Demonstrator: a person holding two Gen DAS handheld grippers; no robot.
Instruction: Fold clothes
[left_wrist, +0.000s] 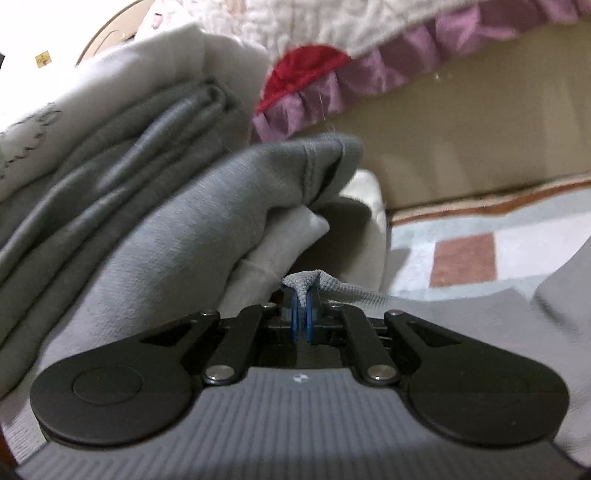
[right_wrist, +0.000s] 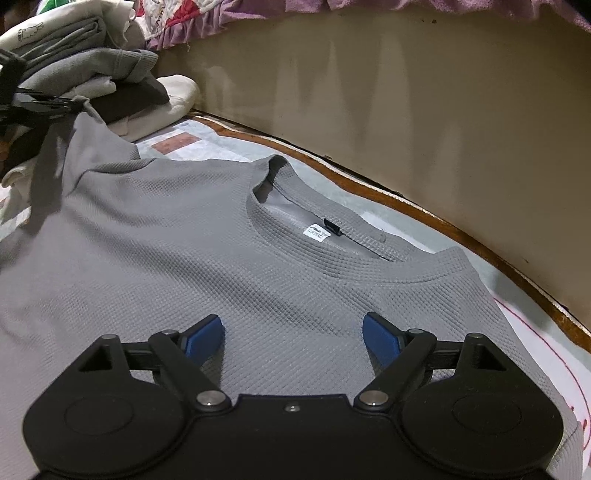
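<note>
The grey waffle-knit shirt (right_wrist: 207, 251) lies spread flat on a patterned mat (right_wrist: 373, 206), its long axis running from the collar (right_wrist: 325, 225), ahead of the right tool (right_wrist: 293, 338), back under and past that tool toward the hem, which is out of view. The right tool hangs just over the chest with its blue pads spread wide and nothing between them. Far off to its left and forward, the left tool (left_wrist: 303, 301) is clamped shut on a pinch of the same shirt, at what looks like the sleeve or shoulder edge, and that corner rises off the mat. So the lifted side lies to the right tool's left, and a fold would likely carry it across toward the collar line. The stack of folded clothes (left_wrist: 147, 177) sits just beyond the left tool.
</note>
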